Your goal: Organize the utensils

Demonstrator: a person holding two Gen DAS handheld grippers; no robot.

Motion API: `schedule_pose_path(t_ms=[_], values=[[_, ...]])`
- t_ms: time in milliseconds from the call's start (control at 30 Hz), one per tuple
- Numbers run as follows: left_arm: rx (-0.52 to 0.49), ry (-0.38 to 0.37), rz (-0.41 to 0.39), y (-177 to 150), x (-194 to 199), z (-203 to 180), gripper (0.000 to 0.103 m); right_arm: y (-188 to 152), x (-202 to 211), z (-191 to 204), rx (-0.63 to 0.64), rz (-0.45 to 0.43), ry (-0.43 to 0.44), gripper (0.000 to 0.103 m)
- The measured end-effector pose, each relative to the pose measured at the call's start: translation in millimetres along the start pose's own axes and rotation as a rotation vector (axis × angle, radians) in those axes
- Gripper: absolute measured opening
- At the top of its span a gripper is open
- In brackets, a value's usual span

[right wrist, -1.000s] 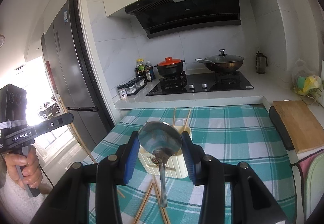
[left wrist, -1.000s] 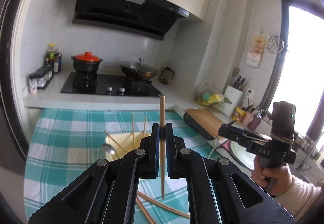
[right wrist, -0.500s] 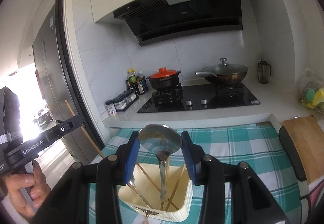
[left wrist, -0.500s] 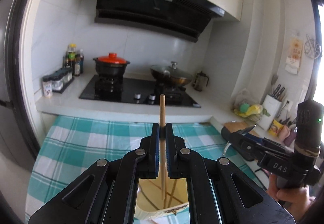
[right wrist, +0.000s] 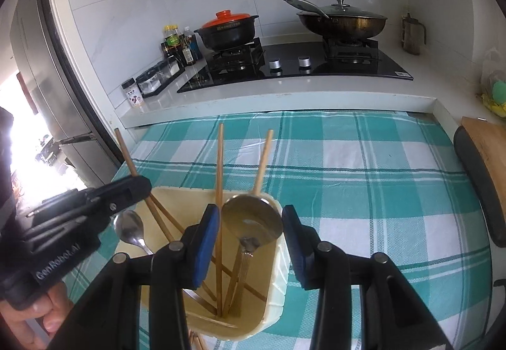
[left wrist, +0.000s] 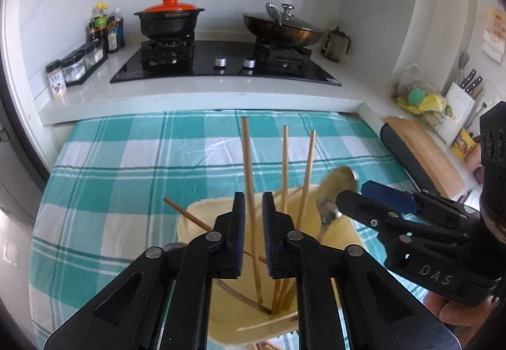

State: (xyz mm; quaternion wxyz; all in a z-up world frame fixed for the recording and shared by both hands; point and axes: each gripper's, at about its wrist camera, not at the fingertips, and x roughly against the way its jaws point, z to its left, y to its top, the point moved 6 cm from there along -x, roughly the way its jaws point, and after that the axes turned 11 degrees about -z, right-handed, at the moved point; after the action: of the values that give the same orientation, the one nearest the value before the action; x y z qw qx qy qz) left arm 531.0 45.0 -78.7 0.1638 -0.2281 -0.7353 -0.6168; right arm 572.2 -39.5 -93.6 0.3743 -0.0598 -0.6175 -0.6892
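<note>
Here, worktop (left wrist: 202, 97): a pale stone run is seen along the tiled wall, with a black glass hob (left wrist: 221, 65) set into it.
Cloth (left wrist: 120, 179): a teal-and-white checked tablecloth is spread over the lower surface in front of the worktop.
Holder (right wrist: 278, 271): a cream, square-mouthed plastic utensil tub is stood on the cloth, directly under both tools.
Left hand-held gripper (left wrist: 252, 201): it is pointed down over the tub, and its jaws are opening. A gap is seen beside the blue pads, so nothing is clamped.
Right hand-held gripper (right wrist: 251, 214): it is set at a middling width and closed on the bowl of a spoon, with one pad at each side of it.
Held spoon (right wrist: 253, 220): a large steel spoon is kept bowl-up, and its handle is dipped into the tub.
Second spoon (right wrist: 128, 226): a smaller steel spoon is leant at the tub's left rim and is partly hidden by the left tool.
Released chopstick (left wrist: 246, 154): a long wooden chopstick is stood nearly upright between the left jaws, with its lower end down inside the tub.
Other chopsticks (left wrist: 284, 160): several wooden sticks are leant in the tub, with their tips above the rim.
</note>
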Motion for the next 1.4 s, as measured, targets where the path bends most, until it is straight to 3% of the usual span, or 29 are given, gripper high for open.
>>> schedule_pose_path(t_ms=[67,167,267,467,600,900,1067,1400], values=[[0.010,-0.019,-0.012,-3.0,18.4,2.6,0.052,1.1,16.7,0.3,-0.011,-0.016,0.023,0.046],[-0.061,-0.018,-0.019,-23.6,56.0,7.6,0.069,-17.1,51.8,2.2,0.075,-0.009,0.029,0.046],[-0.108,-0.031,0.010,-72.4,94.7,19.8,0.086,-65.6,89.4,-5.6,0.145,0.021,0.006,0.054],[-0.027,0.070,0.155,-195.5,118.2,49.9,0.088,-201.8,126.9,-49.3,0.150,0.153,-0.136,0.055],[0.028,0.123,0.166,-229.4,114.9,53.0,0.088,-252.8,135.9,-73.2,0.142,0.205,-0.242,0.055],[-0.014,0.192,0.150,-248.1,99.6,51.9,0.089,-261.7,150.4,-79.7,0.156,0.113,-0.273,0.056],[-0.036,0.178,0.162,-249.4,95.8,48.1,0.097,-261.5,147.9,-81.4,0.137,0.117,-0.263,0.058],[-0.050,0.180,0.169,-251.3,95.4,45.9,0.100,-262.3,146.9,-81.5,0.135,0.116,-0.263,0.058]])
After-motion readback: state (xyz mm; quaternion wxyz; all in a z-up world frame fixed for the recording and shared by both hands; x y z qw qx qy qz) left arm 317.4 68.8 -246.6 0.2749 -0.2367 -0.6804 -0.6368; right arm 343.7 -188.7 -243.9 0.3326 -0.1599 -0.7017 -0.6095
